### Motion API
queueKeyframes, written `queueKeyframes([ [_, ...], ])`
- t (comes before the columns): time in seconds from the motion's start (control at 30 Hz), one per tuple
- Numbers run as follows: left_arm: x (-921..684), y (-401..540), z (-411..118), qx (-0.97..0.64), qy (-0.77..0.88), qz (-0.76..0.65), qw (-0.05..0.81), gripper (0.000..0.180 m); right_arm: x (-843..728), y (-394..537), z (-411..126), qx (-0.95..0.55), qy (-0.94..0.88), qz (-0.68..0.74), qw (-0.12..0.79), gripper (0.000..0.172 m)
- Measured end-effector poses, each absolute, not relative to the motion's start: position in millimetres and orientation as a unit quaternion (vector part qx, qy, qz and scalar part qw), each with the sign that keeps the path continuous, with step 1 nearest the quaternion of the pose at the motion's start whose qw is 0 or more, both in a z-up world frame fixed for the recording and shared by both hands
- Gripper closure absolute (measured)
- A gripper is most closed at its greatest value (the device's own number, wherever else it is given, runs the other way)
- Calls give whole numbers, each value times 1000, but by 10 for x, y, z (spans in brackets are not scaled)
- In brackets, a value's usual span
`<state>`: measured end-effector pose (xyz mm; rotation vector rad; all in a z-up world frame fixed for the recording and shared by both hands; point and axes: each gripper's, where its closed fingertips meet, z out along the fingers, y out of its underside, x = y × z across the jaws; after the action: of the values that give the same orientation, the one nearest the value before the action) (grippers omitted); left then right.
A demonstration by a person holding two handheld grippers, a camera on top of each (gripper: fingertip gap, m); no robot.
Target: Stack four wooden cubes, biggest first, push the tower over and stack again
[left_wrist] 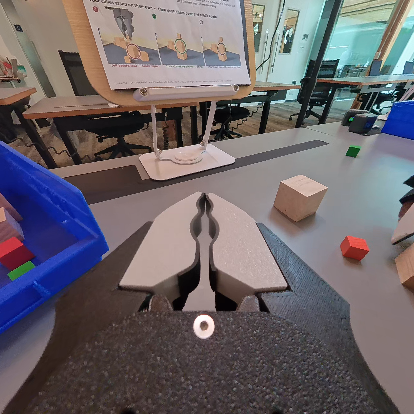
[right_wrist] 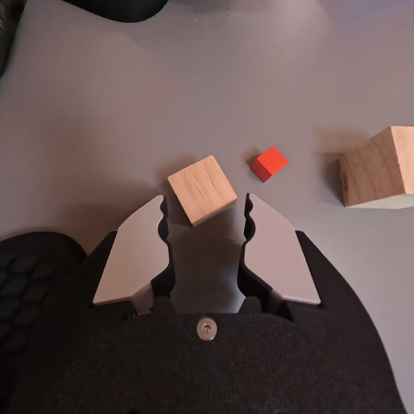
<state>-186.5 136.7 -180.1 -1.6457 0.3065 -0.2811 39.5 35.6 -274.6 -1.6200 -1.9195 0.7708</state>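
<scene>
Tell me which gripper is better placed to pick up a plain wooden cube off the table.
Right. The right gripper hangs open over a wooden cube, a fingertip on either side, not touching. The left gripper is shut and empty, off to the side of its nearest cube.

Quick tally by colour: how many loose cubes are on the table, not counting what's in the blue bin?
Plain wood: 2 (far wooden cube, near wooden cube)
Red: 1 (red cube)
Green: 1 (green cube)
Total: 4
</scene>
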Motion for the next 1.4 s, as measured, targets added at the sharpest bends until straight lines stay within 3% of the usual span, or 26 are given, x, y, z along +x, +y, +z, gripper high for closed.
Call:
queueKeyframes([
  [0.13,-1874,1364,-1808,-728,134,-123,661,180,332,314,-2776,-571,-728,284,252,119],
  [0.3,-1867,1366,-1820,-729,133,-130,658,180,292,368,-2620,-586,-701,306,269,119],
  [0.47,-1838,1372,-1847,-732,138,-134,654,180,311,1020,-2158,-634,-631,277,349,120],
  [0.63,-1847,1371,-1843,-732,137,-134,654,180,250,1706,-1908,-677,-590,245,364,119],
  [0.97,-1850,1365,-1824,-730,135,-146,654,180,-25,1953,-2270,-710,-583,226,324,119],
  [1.4,-1825,1364,-1844,-732,139,-150,650,180,-68,1938,-2272,-718,-563,217,346,120],
])
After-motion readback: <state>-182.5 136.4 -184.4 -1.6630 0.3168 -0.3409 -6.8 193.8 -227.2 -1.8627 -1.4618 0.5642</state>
